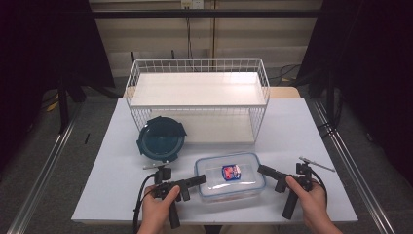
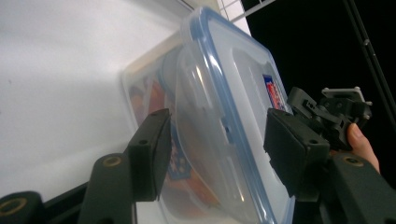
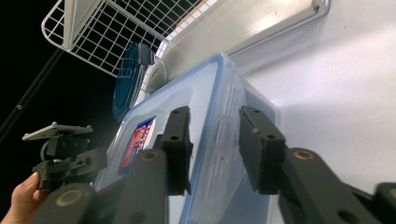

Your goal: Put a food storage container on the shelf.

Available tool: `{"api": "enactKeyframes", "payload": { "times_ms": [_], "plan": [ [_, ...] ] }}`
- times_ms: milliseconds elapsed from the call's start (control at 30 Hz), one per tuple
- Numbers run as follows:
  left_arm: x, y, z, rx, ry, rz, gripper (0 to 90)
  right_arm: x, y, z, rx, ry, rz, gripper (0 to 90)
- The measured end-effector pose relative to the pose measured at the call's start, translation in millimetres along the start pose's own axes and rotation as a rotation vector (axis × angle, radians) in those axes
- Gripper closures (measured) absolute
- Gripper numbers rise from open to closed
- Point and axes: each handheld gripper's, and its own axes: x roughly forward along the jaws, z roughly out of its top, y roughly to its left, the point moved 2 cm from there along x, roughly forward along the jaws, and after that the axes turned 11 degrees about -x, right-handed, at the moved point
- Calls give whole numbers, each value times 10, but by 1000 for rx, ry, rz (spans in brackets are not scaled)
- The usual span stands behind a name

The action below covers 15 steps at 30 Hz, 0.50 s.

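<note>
White and bare for the most part, the surface carries a white wire rack at its far side, with dark curtains and a pale wall behind it. At the left foot of the rack a round dark teal lid leans against the wire front.

Nearer the person, the left hand holds the left claw, which points to the right at the left end of a clear rectangular container with a blue-rimmed lid and a red and blue label on top. In the left gripper view the two black jaws stand apart on either side of that end, one beside the wall and one over the lid; the pads sit close to the plastic, but I cannot tell whether they press on it.

The container lies flat on the surface, in front of the rack and between the two hands, with orange and red contents showing through its wall.

To its right, the right hand holds the right claw, pointing left at the container's right end. In the right gripper view its jaws straddle the lid's side latch with a clear gap on each side, so they are apart and not clamped
</note>
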Motion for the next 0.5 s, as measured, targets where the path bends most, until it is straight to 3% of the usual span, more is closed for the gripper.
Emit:
{"api": "enactKeyframes", "payload": {
  "times_ms": [67,100,133,200,233,267,300,367,400,433,500],
  "plan": [
    [-1,0,-18,1,6,-8,383,6,-17,-25,23,8,-3,551],
    [23,28,-37,25,19,1,330,5,-25,-28,29,10,-3,521],
    [45,22,-59,-5,26,-13,303,9,-25,-29,39,18,2,514],
    [55,25,-68,-13,35,-17,272,12,-27,-32,43,20,8,507],
    [65,61,-49,70,38,3,257,21,-22,-39,36,25,5,480],
    [65,61,-49,70,38,3,248,21,-22,-39,36,25,5,480],
    [87,21,-59,4,35,-9,244,36,-6,-52,51,47,13,457],
    [83,15,-61,-10,30,-7,249,42,-4,-59,65,37,21,476],
    [65,38,-50,27,28,0,257,41,-3,-57,73,40,19,485],
    [58,16,-58,1,15,-1,276,41,0,-56,85,40,16,488],
    [31,-4,-49,-1,-7,3,327,45,-2,-71,113,26,14,494]
  ]
}}
